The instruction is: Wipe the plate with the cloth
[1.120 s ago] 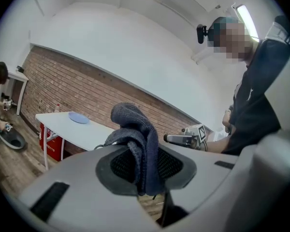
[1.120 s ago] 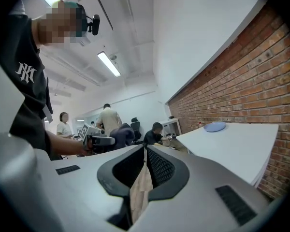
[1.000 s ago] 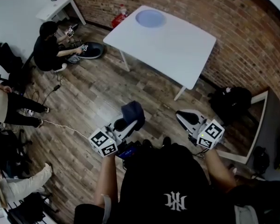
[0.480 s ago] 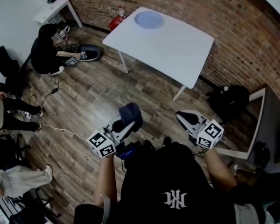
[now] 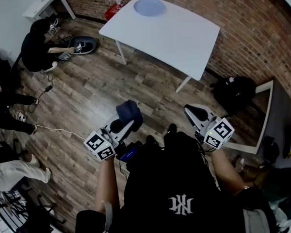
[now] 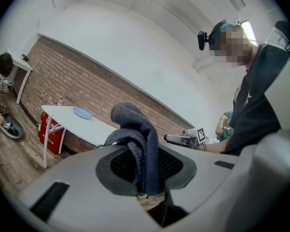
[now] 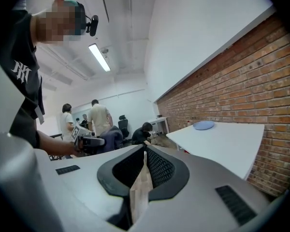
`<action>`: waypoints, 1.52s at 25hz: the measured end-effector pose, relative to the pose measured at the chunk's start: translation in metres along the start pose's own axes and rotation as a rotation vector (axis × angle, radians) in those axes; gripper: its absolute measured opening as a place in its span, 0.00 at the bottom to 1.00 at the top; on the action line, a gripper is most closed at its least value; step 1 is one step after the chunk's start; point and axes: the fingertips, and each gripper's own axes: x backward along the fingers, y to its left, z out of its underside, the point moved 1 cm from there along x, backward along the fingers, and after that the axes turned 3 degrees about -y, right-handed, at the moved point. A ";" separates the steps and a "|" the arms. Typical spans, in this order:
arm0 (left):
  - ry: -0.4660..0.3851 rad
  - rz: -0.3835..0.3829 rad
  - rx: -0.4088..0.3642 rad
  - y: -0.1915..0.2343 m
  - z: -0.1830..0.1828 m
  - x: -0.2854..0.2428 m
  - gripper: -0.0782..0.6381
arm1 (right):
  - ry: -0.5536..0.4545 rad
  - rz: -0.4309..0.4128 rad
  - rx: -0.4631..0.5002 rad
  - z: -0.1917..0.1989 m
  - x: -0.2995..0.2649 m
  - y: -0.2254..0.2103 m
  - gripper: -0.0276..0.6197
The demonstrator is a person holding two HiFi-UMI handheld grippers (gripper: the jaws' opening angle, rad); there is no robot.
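Observation:
A pale blue plate (image 5: 149, 7) lies at the far corner of a white table (image 5: 174, 38) by the brick wall; it also shows small in the left gripper view as the plate (image 6: 82, 112) and in the right gripper view as the plate (image 7: 203, 125). My left gripper (image 5: 122, 125) is shut on a dark blue knitted cloth (image 5: 129, 113), which bulges up between the jaws as the cloth (image 6: 137, 141). My right gripper (image 5: 196, 113) is shut with nothing in it, its jaws pressed together. Both grippers hang over the wooden floor, well short of the table.
A person (image 5: 36, 47) crouches on the floor at the far left beside a small white desk (image 5: 41, 0). A red canister (image 5: 114, 8) stands by the table's far leg. A black bag (image 5: 232, 92) lies at the wall on the right. Cables (image 5: 58, 129) trail over the floor.
The view has shifted so the table and plate sit higher and further left in the frame. My left gripper with the cloth has drifted a little down and left. The right gripper has hardly moved.

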 end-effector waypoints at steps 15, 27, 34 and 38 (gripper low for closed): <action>0.035 -0.037 0.004 0.038 -0.017 -0.062 0.23 | 0.006 -0.059 0.000 -0.014 -0.038 -0.062 0.11; 0.034 -0.153 -0.009 0.066 -0.061 -0.144 0.23 | -0.022 -0.143 0.026 -0.052 -0.062 -0.167 0.11; 0.018 -0.231 -0.012 0.085 -0.074 -0.151 0.23 | -0.024 -0.217 0.008 -0.050 -0.094 -0.191 0.11; 0.013 -0.221 0.000 0.105 -0.078 -0.163 0.23 | -0.004 -0.216 0.002 -0.049 -0.108 -0.205 0.11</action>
